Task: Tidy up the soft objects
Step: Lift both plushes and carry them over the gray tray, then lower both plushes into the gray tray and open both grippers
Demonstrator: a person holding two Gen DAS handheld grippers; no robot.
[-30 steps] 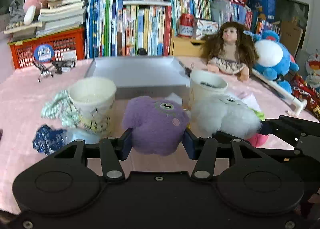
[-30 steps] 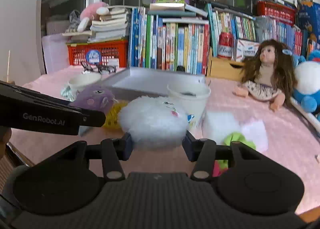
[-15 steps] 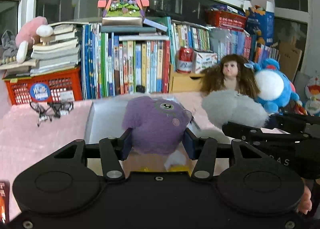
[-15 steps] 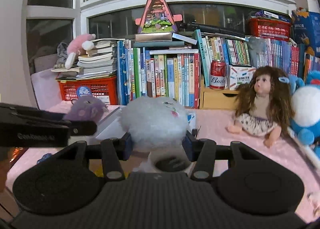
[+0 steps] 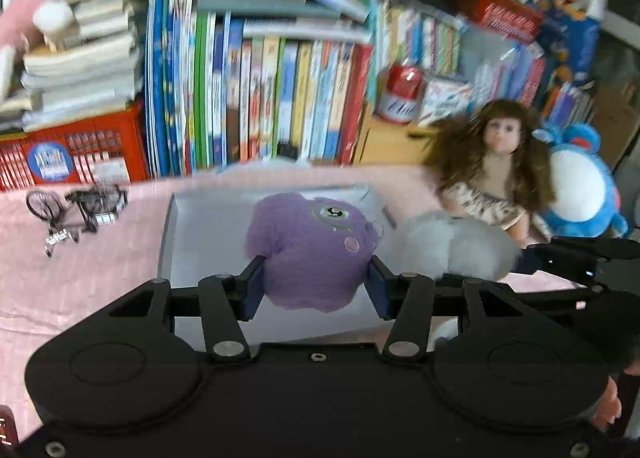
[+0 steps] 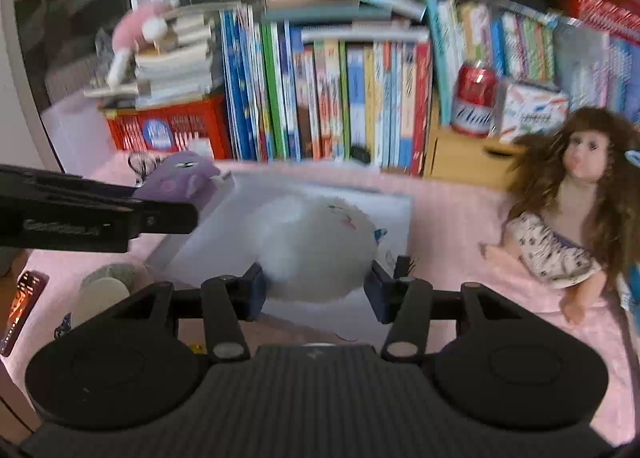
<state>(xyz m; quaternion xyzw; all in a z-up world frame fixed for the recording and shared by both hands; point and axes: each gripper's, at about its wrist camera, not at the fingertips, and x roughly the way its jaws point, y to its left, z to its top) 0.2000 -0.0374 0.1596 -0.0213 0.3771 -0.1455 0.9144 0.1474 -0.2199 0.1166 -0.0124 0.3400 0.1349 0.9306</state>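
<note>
A pink-covered desk [image 5: 80, 282] carries a row of upright books [image 5: 256, 97] along its back edge, with a red crate [image 6: 168, 129] to the left of them. A long-haired doll [image 6: 576, 193] sits at the right, a blue and white plush [image 5: 580, 185] just beside it. A shallow grey tray [image 5: 204, 225] lies in the middle of the desk.

The left gripper [image 5: 316, 288] has its jaws clamped on a purple plush [image 5: 312, 246], which bulges out ahead of the blue pads and hangs above the tray. The right gripper [image 6: 316, 290] grips a white fluffy plush [image 6: 316, 246] the same way, squeezed between both pads, also over the tray and to the right of the purple one. A red can [image 6: 474, 97] stands on a wooden box [image 6: 460, 153] behind the doll. A tiny toy bicycle [image 5: 76, 209] rests left of the tray.
</note>
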